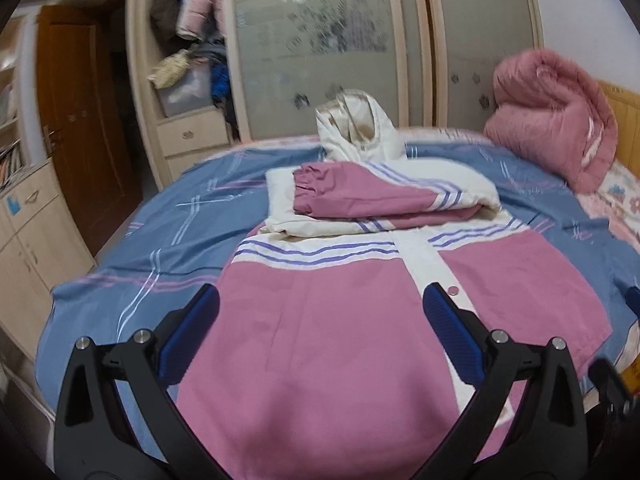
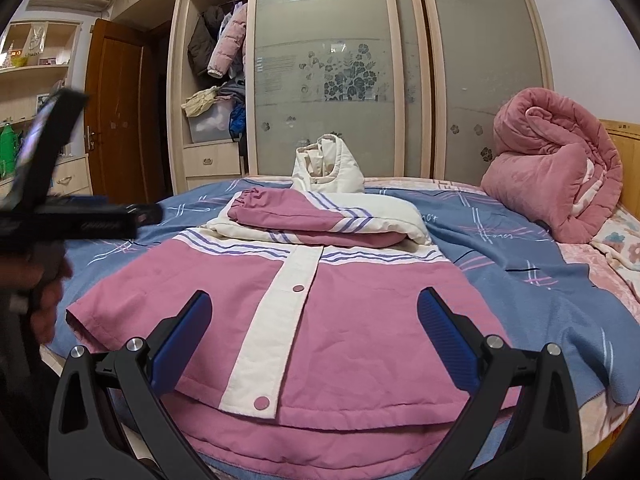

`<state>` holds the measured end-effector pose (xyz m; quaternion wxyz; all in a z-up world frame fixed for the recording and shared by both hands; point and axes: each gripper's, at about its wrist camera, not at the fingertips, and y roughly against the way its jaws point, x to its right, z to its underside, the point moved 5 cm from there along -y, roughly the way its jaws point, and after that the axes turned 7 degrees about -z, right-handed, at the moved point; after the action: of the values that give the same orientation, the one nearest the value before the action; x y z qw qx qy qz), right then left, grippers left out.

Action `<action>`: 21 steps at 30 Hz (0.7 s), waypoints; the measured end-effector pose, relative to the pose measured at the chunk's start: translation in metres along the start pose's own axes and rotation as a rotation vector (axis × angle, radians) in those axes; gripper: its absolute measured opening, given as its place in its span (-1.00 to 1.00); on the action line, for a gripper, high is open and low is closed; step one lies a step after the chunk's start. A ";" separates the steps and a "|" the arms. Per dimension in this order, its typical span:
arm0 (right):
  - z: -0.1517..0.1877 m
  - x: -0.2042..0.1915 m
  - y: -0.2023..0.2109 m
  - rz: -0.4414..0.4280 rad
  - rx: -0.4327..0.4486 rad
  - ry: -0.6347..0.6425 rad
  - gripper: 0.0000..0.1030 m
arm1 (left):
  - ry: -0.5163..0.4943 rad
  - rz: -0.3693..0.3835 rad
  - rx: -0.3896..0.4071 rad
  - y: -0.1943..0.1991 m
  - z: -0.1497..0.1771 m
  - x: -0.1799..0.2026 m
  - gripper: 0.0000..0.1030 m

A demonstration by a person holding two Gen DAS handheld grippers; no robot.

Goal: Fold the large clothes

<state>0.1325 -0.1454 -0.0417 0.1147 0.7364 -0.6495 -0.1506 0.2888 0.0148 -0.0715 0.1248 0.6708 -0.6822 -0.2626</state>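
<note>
A pink and cream padded jacket [image 1: 320, 344] lies flat on the bed, front up, with a cream snap placket [image 2: 280, 312]. Both sleeves [image 1: 372, 200] are folded across its chest; they also show in the right wrist view [image 2: 320, 220]. The cream hood [image 1: 356, 128] stands up at the far end. My left gripper [image 1: 320, 320] is open above the jacket's lower body. My right gripper [image 2: 314, 320] is open above the jacket's hem, holding nothing. The left gripper's black body [image 2: 80, 216] shows at the left of the right wrist view.
The bed carries a blue patterned sheet [image 2: 520, 248]. A rolled pink quilt [image 2: 556, 168] sits at the back right by the wooden headboard [image 2: 624, 148]. Wardrobe with sliding glass doors [image 2: 332, 72] stands behind. A brown door [image 2: 116, 120] and cabinets stand at left.
</note>
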 end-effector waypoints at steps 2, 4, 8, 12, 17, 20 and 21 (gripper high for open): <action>0.000 -0.001 -0.007 -0.003 -0.003 -0.002 0.97 | -0.036 0.026 -0.026 -0.019 -0.012 0.004 0.96; 0.000 -0.001 -0.013 -0.010 -0.008 -0.006 0.97 | -0.079 0.048 -0.071 -0.047 -0.026 0.011 0.96; -0.002 0.007 -0.024 -0.021 -0.008 -0.038 0.97 | -0.157 0.084 -0.138 -0.099 -0.046 0.026 0.96; 0.000 0.019 -0.038 -0.029 -0.023 -0.100 0.97 | -0.177 0.115 -0.196 -0.159 -0.072 0.035 0.96; 0.006 0.018 -0.062 -0.042 -0.069 -0.124 0.97 | -0.139 0.083 -0.218 -0.245 -0.129 0.033 0.96; 0.008 0.012 -0.073 -0.053 -0.088 -0.110 0.97 | -0.128 0.048 -0.210 -0.284 -0.166 0.033 0.96; 0.008 0.010 -0.076 -0.057 -0.093 -0.109 0.97 | -0.123 0.031 -0.206 -0.303 -0.185 0.035 0.96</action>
<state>0.2011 -0.1455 -0.0779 0.1091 0.7392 -0.6258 -0.2236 0.6407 -0.0434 -0.0839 0.1553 0.6264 -0.6683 -0.3701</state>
